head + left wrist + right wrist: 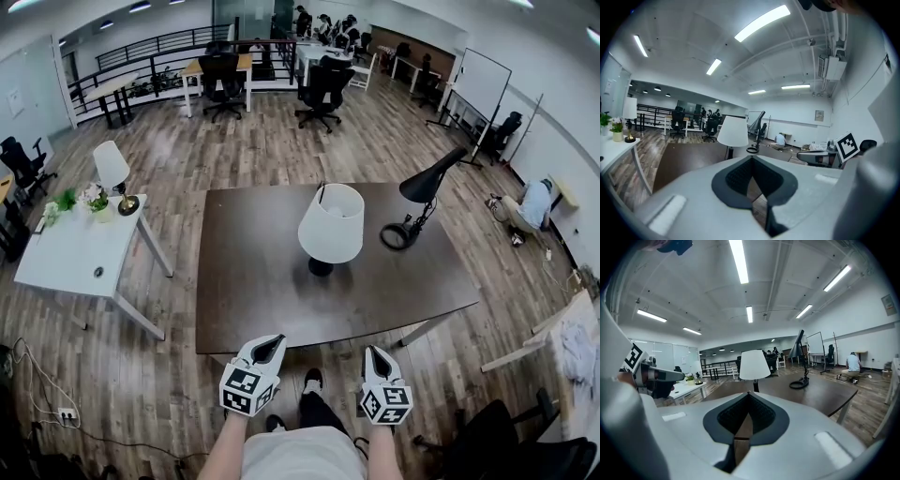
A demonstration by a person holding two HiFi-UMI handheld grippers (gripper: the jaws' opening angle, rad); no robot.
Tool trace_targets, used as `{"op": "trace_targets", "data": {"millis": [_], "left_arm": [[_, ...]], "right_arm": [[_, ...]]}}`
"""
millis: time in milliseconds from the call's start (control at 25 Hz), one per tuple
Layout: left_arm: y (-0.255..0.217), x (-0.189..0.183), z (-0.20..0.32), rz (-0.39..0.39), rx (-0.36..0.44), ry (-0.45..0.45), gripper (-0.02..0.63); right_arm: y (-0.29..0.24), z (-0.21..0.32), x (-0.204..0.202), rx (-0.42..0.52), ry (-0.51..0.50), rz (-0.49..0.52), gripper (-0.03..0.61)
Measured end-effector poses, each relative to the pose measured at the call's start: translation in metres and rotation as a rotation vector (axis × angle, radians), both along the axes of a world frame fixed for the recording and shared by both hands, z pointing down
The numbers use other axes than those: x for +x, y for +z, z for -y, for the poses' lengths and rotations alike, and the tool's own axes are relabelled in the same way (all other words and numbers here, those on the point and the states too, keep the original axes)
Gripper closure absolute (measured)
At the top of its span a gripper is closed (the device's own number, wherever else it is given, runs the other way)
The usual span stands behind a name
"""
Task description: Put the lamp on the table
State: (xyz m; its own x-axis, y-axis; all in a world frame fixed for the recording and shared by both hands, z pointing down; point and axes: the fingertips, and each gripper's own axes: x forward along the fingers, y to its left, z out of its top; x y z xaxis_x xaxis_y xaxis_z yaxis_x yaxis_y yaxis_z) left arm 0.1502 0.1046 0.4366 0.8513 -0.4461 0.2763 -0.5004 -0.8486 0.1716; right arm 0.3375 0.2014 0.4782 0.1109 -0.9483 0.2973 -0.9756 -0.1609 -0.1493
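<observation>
Jaws pressed together on nothing, my left gripper (269, 345) and right gripper (376, 356) hang just short of the table (246, 286). The lamp (331, 225) stands upright on the table, well ahead of both and between their lines, with a black lamp (422, 187) further right. I judge it light but top-heavy, with a shade that crushes easily. The stiff stem below the shade is the place to grip.

right gripper (749, 394), jaws together, faces the white-shaded lamp (754, 364) on dark table (816, 393).
</observation>
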Motion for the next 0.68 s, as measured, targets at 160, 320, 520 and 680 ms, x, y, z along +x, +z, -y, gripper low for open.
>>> {"op": "trace_targets", "data": {"millis": [160,320,520,680], "left_arm": [[0.002,0.005,-0.007,0.030,0.006,0.022,0.612],[0.011,0.005,-0.011,0.084,0.009,0.038,0.591],[0.011,0.005,-0.015,0.089,0.008,0.032,0.609],[0.009,0.001,-0.010,0.074,0.014,0.026,0.612]], "right_arm": [[-0.002,-0.008,0.008,-0.005,0.014,0.004,0.568],[-0.001,-0.015,0.013,-0.007,0.039,0.002,0.568],[0.006,-0.028,0.018,-0.020,0.053,0.012,0.568],[0.011,-0.029,0.015,-0.026,0.059,0.016,0.568]]}}
